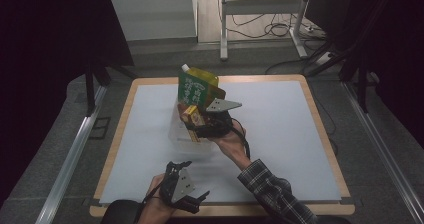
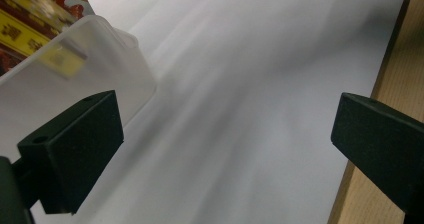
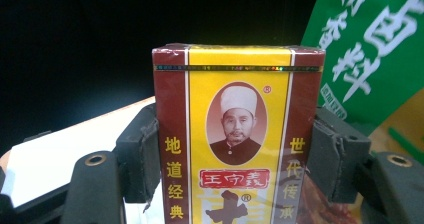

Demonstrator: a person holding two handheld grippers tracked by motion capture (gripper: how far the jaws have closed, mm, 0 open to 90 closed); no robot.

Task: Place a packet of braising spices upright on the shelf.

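A yellow and dark-red box (image 3: 237,134) printed with a portrait stands between the jaws of my right gripper (image 3: 237,154), which is shut on it, pads pressing both sides. From above, that box (image 1: 191,115) hangs over a translucent plastic bin (image 1: 181,143) at the table's middle, with the right gripper (image 1: 207,125) beside it. A green and yellow spouted pouch (image 1: 196,87) stands upright in the bin; its green face (image 3: 372,49) fills the upper right of the right gripper view. My left gripper (image 1: 192,202) rests near the front edge, open and holding nothing. Between its jaws lies bare white mat, and the bin's corner (image 2: 75,79) shows at left.
A white mat (image 1: 280,134) covers the wooden table (image 1: 322,134), with free room right of the bin. Beyond the far edge stand table legs and cables (image 1: 265,29) on the floor. Dark curtains flank both sides.
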